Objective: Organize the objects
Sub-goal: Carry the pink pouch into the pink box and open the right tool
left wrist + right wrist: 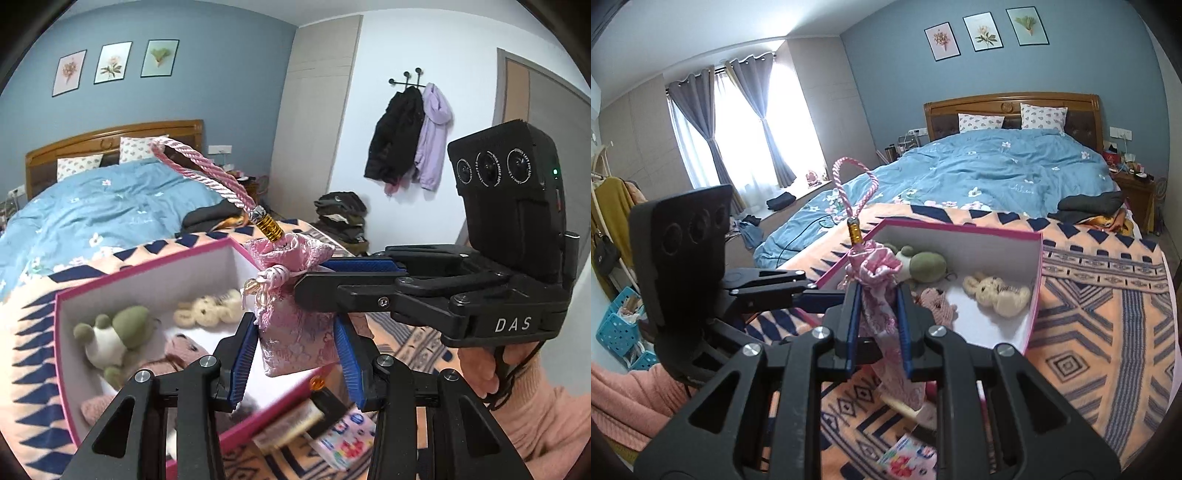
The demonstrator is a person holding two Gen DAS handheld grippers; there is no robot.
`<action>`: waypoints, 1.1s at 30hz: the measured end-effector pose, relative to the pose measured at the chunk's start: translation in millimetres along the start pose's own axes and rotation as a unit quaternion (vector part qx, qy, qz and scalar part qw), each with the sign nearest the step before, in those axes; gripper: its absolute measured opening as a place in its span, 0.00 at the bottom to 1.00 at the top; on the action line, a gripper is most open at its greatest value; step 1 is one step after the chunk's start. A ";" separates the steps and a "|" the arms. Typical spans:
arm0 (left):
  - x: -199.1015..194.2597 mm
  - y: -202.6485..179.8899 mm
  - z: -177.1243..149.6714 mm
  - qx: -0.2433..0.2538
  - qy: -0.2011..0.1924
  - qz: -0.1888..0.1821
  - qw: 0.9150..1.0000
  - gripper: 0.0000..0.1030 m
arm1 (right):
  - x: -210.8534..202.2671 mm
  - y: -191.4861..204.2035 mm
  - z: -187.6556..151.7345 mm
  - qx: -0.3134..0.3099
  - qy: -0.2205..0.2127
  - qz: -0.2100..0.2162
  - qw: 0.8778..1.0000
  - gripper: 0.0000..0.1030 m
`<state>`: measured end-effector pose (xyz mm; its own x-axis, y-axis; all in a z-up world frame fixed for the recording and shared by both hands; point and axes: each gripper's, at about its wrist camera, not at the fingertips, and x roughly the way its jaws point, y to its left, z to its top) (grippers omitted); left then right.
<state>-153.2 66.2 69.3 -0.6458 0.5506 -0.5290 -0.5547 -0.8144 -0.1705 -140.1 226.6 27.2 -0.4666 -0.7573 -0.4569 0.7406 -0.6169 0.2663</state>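
Observation:
A pink brocade pouch (295,332) (877,325) with a pink rope loop (192,162) (855,184) and a gold bead hangs above the near edge of a pink-rimmed white box (147,269) (960,227). My left gripper (295,343) (827,291) is shut on the pouch's body, its blue pads (243,354) against both sides. Coming in from the side, my right gripper (879,314) (310,275) is shut on the same pouch just below its tied neck. Inside the box lie a green frog plush (118,332) (923,264), a cream bunny plush (207,308) (993,291) and a pink plush (938,304).
The box rests on an orange patterned blanket (1108,295) at the foot of a bed with a blue duvet (997,173). A colourful packet (343,439) (908,458) and other small items lie below the pouch. Dark folded clothes (1086,206) sit on the bed's right side.

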 end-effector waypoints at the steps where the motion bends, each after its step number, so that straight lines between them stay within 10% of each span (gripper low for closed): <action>1: 3.1 3.5 3.6 -0.001 0.001 0.003 1.000 0.42 | 3.2 -1.6 4.1 -0.001 0.000 -0.002 1.000 0.20; 22: 90.1 67.7 19.0 -0.049 0.088 0.043 0.994 0.42 | 89.1 -61.2 25.9 0.020 0.079 -0.031 0.996 0.20; 33: 132.1 81.6 18.0 -0.066 0.170 0.104 0.978 0.40 | 123.5 -87.4 26.7 0.036 0.124 -0.069 0.989 0.20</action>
<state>-293.2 75.8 0.5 -0.5136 0.2958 -0.8054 -0.3425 -0.9313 -0.1236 -275.4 181.3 -29.9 -0.4205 -0.5948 -0.6852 0.6381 -0.7307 0.2428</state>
